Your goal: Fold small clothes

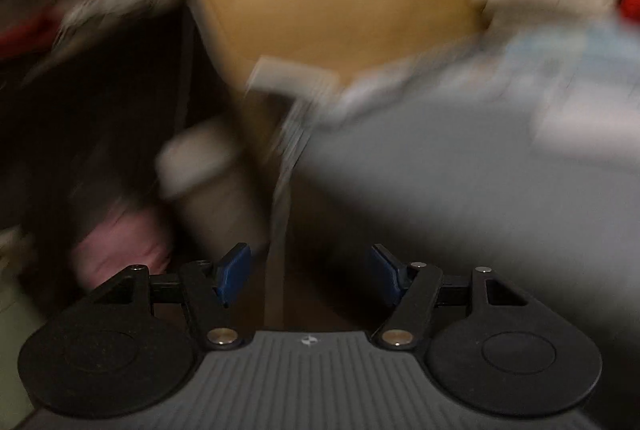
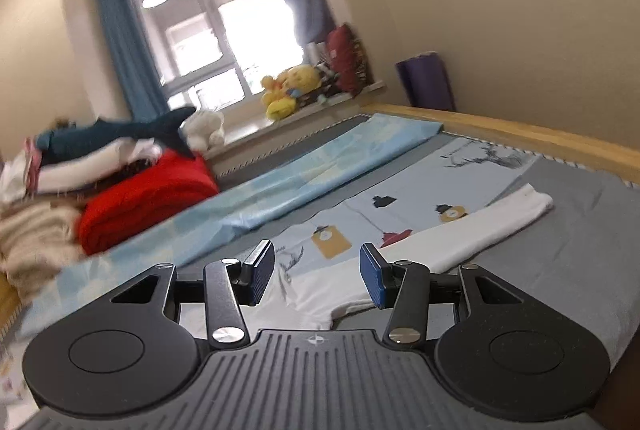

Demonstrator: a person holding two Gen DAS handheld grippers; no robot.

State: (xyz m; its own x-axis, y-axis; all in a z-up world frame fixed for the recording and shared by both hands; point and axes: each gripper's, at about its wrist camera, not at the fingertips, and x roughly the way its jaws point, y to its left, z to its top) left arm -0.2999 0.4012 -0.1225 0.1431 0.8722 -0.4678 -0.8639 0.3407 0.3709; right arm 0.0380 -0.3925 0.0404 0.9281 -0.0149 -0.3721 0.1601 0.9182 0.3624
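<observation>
In the right wrist view a white garment [image 2: 460, 234] lies in a long folded strip on the bed, running from under my right gripper [image 2: 317, 270] toward the far right. That gripper hovers above the garment's near end, jaws open, nothing between the blue pads. The left wrist view is heavily blurred. My left gripper [image 1: 310, 270] is open and empty over the edge of a grey surface [image 1: 440, 190]. The garment cannot be made out in that view.
The bed carries a grey sheet [image 2: 560, 270] and a pale blue printed cover [image 2: 400, 198]. A red blanket [image 2: 148, 198] and piled clothes with a shark plush [image 2: 120, 134] sit at left. A wooden bed frame [image 2: 520, 130] lies behind. Blurred brown [image 1: 340, 2] and pink [image 1: 120, 250] shapes fill the left view.
</observation>
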